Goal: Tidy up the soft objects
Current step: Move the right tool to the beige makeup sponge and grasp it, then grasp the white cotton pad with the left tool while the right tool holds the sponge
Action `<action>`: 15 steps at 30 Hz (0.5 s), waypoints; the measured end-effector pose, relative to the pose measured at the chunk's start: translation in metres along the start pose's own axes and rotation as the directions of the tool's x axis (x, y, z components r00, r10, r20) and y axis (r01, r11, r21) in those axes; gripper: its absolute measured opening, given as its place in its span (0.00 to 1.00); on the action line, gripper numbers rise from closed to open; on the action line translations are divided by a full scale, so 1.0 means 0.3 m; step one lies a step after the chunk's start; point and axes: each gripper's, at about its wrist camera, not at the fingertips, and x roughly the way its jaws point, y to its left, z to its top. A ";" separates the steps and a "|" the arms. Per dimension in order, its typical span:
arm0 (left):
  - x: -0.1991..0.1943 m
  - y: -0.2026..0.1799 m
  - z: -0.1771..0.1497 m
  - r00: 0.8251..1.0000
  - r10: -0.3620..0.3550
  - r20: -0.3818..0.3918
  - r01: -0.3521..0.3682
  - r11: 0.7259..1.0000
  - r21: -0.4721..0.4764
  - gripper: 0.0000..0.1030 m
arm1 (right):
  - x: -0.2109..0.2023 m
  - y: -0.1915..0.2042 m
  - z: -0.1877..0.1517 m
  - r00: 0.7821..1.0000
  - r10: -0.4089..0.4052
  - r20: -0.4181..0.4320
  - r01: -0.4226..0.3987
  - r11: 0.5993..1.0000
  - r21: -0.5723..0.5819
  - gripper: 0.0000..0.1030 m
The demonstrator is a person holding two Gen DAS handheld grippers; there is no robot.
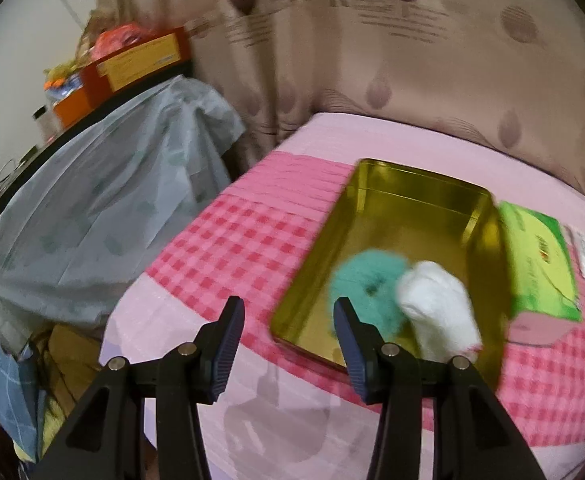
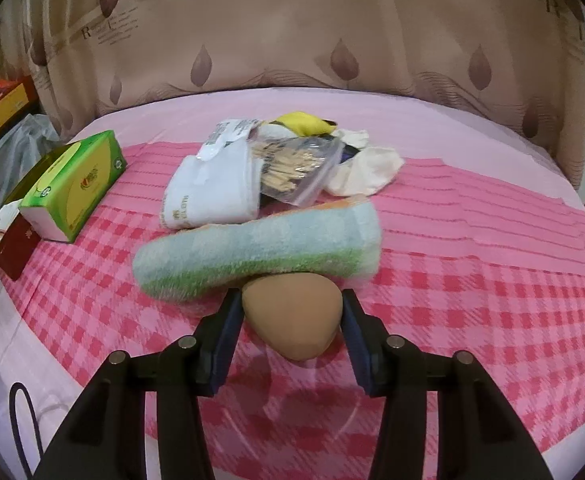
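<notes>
Right tool grips sponge; left tool empty

Angled downward, the right tool (image 2: 290, 320) pinches the tan sponge (image 2: 292, 314) above the bed (image 2: 472, 300). The left tool (image 1: 290, 322) gapes wide beside the gold tin (image 1: 396, 224).

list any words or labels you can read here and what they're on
"R", large letter on the beige leaf-print curtain; "love" beside it is faint, the small script under it is too blurred.
Green cardboard tissue box: round logo and print, too small to read.
White folded cloth: dark lettering along its edge, too blurred.
Yellow and red box on the shelf: unreadable.
</notes>
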 end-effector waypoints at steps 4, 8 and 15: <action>-0.046 -0.113 -0.018 0.997 -0.079 0.006 0.078 0.995 0.056 0.47 | -0.024 -0.039 -0.003 0.999 -0.041 0.008 0.041 0.999 0.017 0.44; -0.089 -0.251 -0.029 0.985 -0.175 0.002 0.173 0.978 0.118 0.51 | -0.035 -0.101 -0.004 0.995 -0.101 0.009 0.101 0.994 0.045 0.44; -0.170 -0.534 -0.041 0.944 -0.328 -0.027 0.324 0.912 0.251 0.54 | -0.031 -0.201 0.006 0.982 -0.190 0.007 0.188 0.974 0.125 0.44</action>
